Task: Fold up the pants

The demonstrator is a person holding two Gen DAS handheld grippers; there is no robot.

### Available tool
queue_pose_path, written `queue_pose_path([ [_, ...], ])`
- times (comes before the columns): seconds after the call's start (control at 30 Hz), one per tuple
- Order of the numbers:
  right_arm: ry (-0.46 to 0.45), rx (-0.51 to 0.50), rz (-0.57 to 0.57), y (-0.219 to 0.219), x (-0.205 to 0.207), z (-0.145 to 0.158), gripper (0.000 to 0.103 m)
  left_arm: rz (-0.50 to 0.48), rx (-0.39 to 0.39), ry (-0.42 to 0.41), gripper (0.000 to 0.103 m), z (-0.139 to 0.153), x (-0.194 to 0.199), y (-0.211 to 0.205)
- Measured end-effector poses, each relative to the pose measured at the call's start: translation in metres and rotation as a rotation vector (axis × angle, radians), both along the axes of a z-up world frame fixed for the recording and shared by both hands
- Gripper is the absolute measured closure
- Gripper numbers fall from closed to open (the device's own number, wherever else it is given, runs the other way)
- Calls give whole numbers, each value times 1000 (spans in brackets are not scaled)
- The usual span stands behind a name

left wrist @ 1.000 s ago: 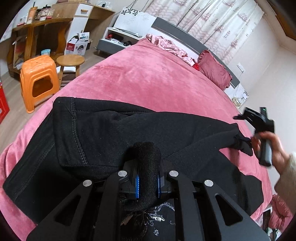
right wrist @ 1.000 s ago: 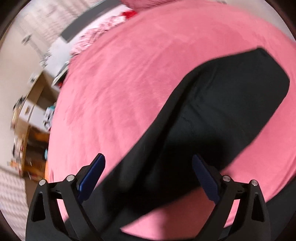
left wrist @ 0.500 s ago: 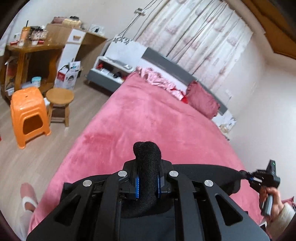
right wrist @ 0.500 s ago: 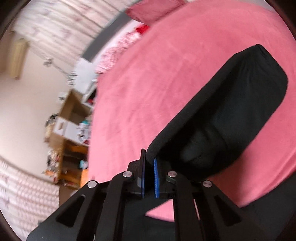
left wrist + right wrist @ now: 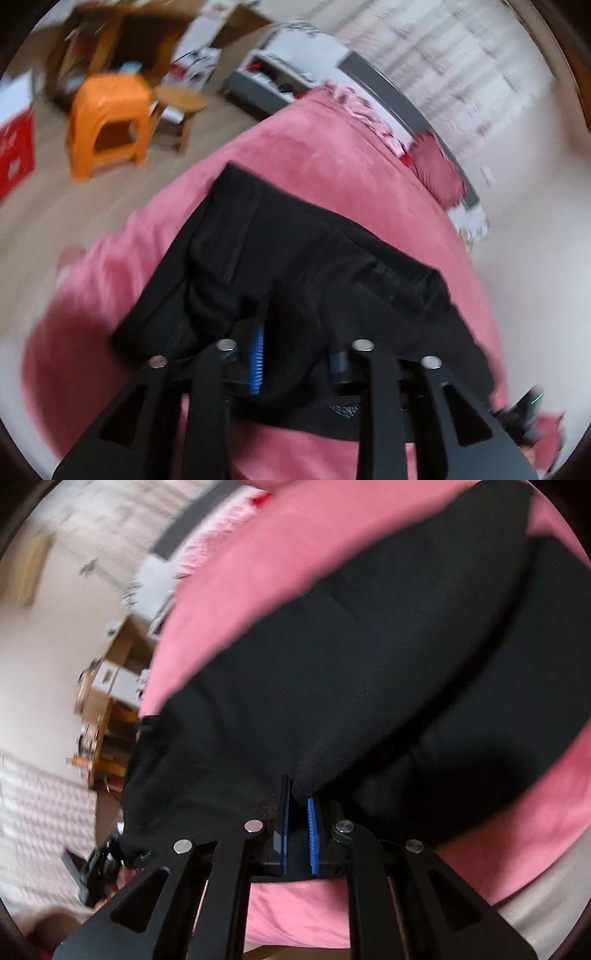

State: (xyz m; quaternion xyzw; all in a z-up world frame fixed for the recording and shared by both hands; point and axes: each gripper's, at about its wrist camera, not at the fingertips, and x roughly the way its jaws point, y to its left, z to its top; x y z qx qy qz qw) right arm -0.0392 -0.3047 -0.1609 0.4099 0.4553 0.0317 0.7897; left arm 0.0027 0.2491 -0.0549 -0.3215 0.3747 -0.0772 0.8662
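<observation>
The black pants (image 5: pixel 295 258) lie folded over themselves on the pink bed (image 5: pixel 332 162); they also fill the right wrist view (image 5: pixel 369 664). My left gripper (image 5: pixel 295 354) is shut on a thick bunch of the black fabric, blue pads on either side. My right gripper (image 5: pixel 297 812) is shut on another edge of the pants, held just above the bed. The right gripper also shows in the left wrist view at the lower right (image 5: pixel 524 410); the left gripper shows blurred in the right wrist view (image 5: pixel 99 864). Both views are motion-blurred.
An orange plastic stool (image 5: pixel 107 122) and a small round wooden stool (image 5: pixel 181 99) stand on the floor left of the bed. A wooden desk (image 5: pixel 110 33) is behind them. A red pillow (image 5: pixel 439 173) lies by the grey headboard (image 5: pixel 399 99).
Both grippers have swung down over the bed carrying the pants edge, laying the fabric over the rest of the pants. The right gripper closed on the fabric a second ago.
</observation>
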Motion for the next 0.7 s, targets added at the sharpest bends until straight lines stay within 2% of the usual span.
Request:
queue_pose_path([
  [0.03, -4, 35, -21, -3, 1, -6, 95, 14, -32, 11, 53, 1, -2, 4],
  [0.1, -17, 41, -19, -5, 5, -5, 93, 6, -126, 31, 33, 3, -5, 11],
  [0.13, -26, 27, -10, -3, 9, -3, 90, -5, -150, 32, 29, 6, -8, 12],
  [0.17, -32, 19, -2, -1, 11, 0, 87, -10, -141, 42, 29, 8, -12, 12],
  [0.23, -50, 25, 4, -2, 12, 1, 72, -18, -106, 72, 29, 10, -17, 10],
  [0.27, -53, 30, 1, -9, 12, -2, 69, -18, -94, 88, 29, 9, -19, 8],
  [0.43, -53, 62, -42, -18, 11, -5, 69, -33, -22, 153, 29, 6, -17, 0],
  [0.47, -52, 72, -59, -22, 11, -4, 69, -20, 12, 173, 29, 8, -18, 0],
  [0.53, -59, 72, -89, -30, 10, 0, 67, 24, 31, 172, 27, 11, -26, 5],
  [0.57, -63, 62, -101, -34, 9, 2, 66, 74, 53, 188, 25, 12, -31, 12],
  [0.6, -59, 50, -110, -38, 9, 5, 61, 98, 49, 197, 25, 11, -36, 17],
  [0.63, -52, 39, -123, -41, 11, 7, 59, 95, 10, 191, 25, 9, -39, 22],
  [0.7, -52, 68, -149, -50, 15, 3, 60, 76, -15, 206, 25, 5, -38, 25],
])
